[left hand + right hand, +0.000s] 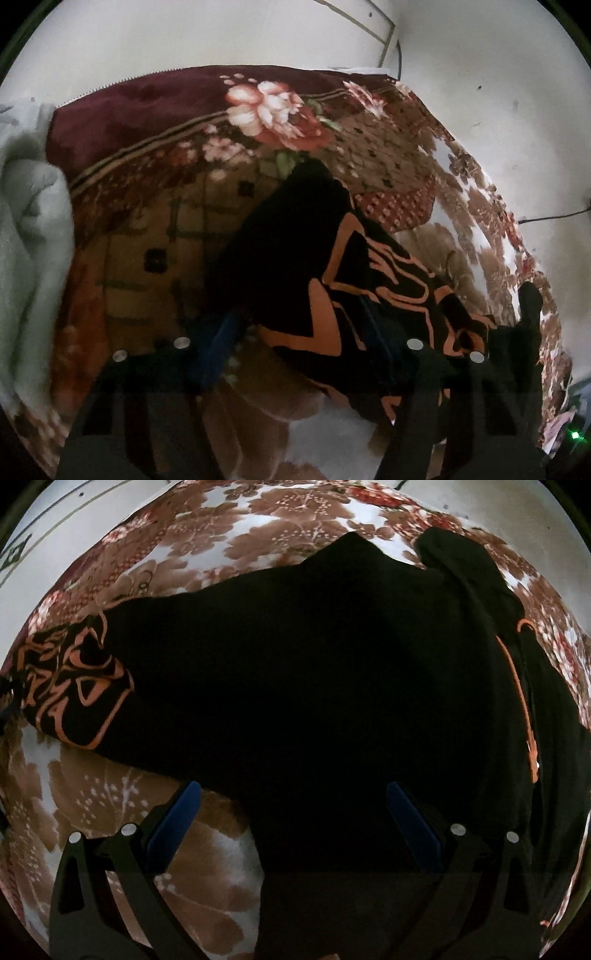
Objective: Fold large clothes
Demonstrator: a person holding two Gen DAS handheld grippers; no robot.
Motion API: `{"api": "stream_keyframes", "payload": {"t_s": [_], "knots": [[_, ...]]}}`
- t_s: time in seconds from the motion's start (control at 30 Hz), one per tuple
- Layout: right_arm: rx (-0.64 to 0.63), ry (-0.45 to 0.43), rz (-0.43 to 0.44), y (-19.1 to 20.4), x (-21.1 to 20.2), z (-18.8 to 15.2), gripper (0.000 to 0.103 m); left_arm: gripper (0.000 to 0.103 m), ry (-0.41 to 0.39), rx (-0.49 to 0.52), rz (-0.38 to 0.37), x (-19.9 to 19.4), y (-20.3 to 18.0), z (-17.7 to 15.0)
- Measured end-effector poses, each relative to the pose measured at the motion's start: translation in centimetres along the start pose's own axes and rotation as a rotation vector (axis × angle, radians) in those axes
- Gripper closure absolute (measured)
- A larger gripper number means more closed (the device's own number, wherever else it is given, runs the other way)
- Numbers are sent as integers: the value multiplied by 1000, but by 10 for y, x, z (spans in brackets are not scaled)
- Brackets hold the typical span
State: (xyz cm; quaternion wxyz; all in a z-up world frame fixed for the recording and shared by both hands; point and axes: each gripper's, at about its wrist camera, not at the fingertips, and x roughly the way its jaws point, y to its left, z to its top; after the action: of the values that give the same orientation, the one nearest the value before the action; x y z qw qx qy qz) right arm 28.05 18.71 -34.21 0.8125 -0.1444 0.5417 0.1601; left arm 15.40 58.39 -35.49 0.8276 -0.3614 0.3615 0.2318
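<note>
black garment (295, 686) edge between left gripper (295, 325) fingers, grip unclear, right gripper (291, 794) spread wide

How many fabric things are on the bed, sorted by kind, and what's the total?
Black garment with orange print: 1
Floral blanket spread under it: 1
Pale grey-green fleece cloth bunched at the left edge of the left wrist view: 1
Total: 3
</note>
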Motion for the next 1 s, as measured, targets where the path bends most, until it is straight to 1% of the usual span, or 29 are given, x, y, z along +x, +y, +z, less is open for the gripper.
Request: {"api": "stream_keyframes", "payload": {"t_s": [0.07, 0.1, 0.13, 0.17, 0.2, 0.23, 0.27, 0.37, 0.43, 0.47, 0.57, 0.67, 0.77, 0.87, 0.93, 1.0], "knots": [[-10, 5, 0, 0, 3, -2, 5, 42, -7, 1, -7, 1, -1, 3], [-14, 8, 3, 1, 6, -3, 5, 47, -10, 4, -16, 1, -2, 4], [-15, 9, 5, 1, 8, -4, 5, 63, -2, 5, -31, 3, -2, 5], [-16, 9, 5, 0, 9, -4, 5, 71, 14, 1, -50, 5, -2, 6], [-15, 10, 6, 0, 11, -4, 5, 75, 16, 4, -57, 6, -3, 7], [-14, 9, 7, 0, 13, -5, 5, 82, 15, 18, -66, 6, -6, 7], [-21, 7, 3, 1, 14, -6, 5, 84, 13, 52, -71, 4, -12, 9], [-42, 2, -7, 5, 16, -8, 5, 87, -6, 110, -86, -6, -29, 12], [-33, 7, -1, 5, 18, -11, 5, 88, -20, 135, -94, -16, -40, 15], [-30, 5, 1, 5, 18, -13, 5, 88, -32, 155, -110, -23, -48, 17], [-35, -13, -1, 5, 20, -16, 5, 88, -66, 216, -121, -42, -73, 21], [-33, -31, 5, 5, 22, -20, 5, 88, -94, 242, -151, -61, -96, 25], [-29, -44, 14, 4, 22, -22, 5, 89, -116, 270, -193, -79, -129, 25], [-29, -45, 17, 4, 22, -22, 5, 90, -106, 292, -238, -90, -164, 22], [-30, -45, 16, 3, 22, -22, 5, 90, -114, 328, -240, -97, -191, 19], [-22, -47, 19, 2, 22, -23, 5, 91, -119, 354, -259, -105, -220, 14]]}}
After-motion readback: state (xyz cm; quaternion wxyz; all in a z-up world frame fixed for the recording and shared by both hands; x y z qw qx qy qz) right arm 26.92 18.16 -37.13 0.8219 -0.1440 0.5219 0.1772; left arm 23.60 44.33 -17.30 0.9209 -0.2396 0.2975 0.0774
